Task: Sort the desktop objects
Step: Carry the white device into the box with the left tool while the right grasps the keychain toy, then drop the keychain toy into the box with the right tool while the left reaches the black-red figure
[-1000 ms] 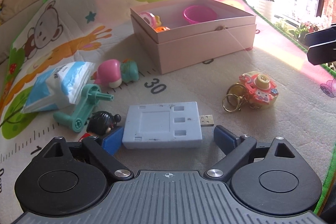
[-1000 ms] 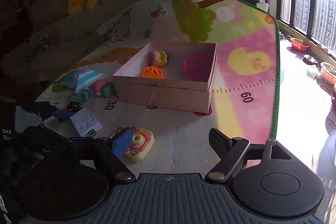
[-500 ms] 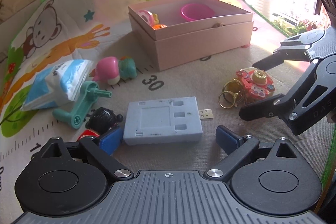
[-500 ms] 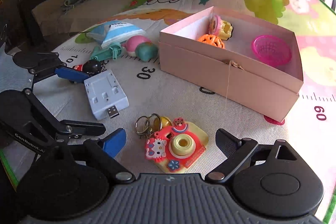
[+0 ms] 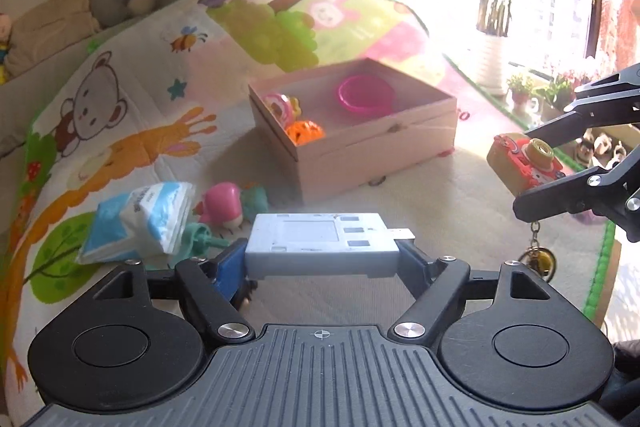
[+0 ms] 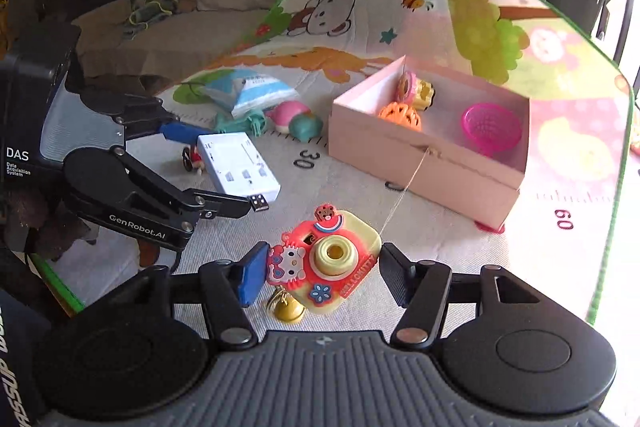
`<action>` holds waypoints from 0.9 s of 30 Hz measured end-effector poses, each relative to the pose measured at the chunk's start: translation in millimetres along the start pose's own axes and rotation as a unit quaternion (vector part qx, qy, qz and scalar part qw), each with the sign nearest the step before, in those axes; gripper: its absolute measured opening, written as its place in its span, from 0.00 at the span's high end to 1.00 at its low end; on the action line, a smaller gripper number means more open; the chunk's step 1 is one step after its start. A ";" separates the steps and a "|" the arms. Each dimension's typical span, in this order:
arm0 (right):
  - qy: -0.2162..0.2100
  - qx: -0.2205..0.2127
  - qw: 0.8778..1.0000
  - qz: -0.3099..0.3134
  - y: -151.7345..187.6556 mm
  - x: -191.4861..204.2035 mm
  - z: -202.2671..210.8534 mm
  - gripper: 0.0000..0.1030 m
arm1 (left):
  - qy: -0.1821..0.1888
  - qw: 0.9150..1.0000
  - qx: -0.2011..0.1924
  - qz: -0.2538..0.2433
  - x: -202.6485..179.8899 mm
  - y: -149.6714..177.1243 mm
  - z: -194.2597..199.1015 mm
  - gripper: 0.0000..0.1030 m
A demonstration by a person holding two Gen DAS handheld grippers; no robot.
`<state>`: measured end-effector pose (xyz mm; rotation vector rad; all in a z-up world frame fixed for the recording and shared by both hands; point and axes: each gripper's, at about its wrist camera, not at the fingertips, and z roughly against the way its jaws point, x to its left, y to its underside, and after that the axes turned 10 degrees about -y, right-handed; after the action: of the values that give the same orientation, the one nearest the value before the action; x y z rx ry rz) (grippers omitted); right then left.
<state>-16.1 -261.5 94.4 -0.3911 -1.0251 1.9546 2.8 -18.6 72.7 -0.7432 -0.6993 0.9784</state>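
Note:
My left gripper [image 5: 322, 263] holds a pale blue USB hub [image 5: 320, 239] by its two short ends, lifted off the play mat; its jaws are closing on it. The right wrist view shows the same hub [image 6: 240, 167] between the left gripper's fingers [image 6: 180, 133]. My right gripper [image 6: 324, 273] grips a red and yellow toy camera keychain [image 6: 332, 259], jaws closing on its sides, with the bell and rings dangling below. Further back sits the open pink box [image 5: 380, 147], holding a pink basket [image 5: 364, 95], an orange ball [image 5: 306, 131] and a small toy.
On the mat to the left lie a blue tissue pack [image 5: 140, 223], a pink and green toy [image 5: 228, 203] and a teal crank toy [image 5: 196, 239]. A small doll [image 6: 192, 159] lies under the left gripper. The mat's green edge [image 5: 600, 279] runs close on the right.
Both grippers have shut on their objects and risen. The USB hub and the toy camera, which lay on the mat, now hang above it.

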 end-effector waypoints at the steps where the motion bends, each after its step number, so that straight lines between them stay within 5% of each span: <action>1: 0.003 -0.031 0.999 -0.005 -12.8 -2.8 18.1 0.42 | -0.005 1.000 -0.028 0.005 5.9 -13.5 9.8 0.20; 6: 0.046 -0.142 0.989 -0.017 -71.0 -23.7 64.0 0.42 | -0.040 0.990 -0.137 0.006 14.0 -71.4 23.5 0.20; 10: 0.075 -0.148 0.986 -0.030 -109.3 -54.9 38.5 0.42 | -0.030 0.987 -0.159 0.017 5.1 -109.8 -8.3 0.20; 17: 0.091 -0.098 0.986 -0.100 -126.3 -112.9 -37.8 0.40 | -0.003 0.995 -0.085 0.045 -3.0 -110.1 -82.7 0.08; 20: 0.091 -0.097 0.984 -0.119 -114.1 -120.1 -46.5 0.33 | -0.006 0.997 -0.070 0.032 6.5 -80.0 -75.5 0.05; 27: 0.100 -0.087 0.987 -0.092 -94.0 -94.0 -60.2 0.24 | -0.076 0.997 0.003 -0.001 32.5 4.3 -53.4 0.03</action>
<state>126.2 -280.6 120.7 -0.5581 -1.0641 1.6311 55.9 -0.1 45.2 -0.6671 -0.8274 1.0423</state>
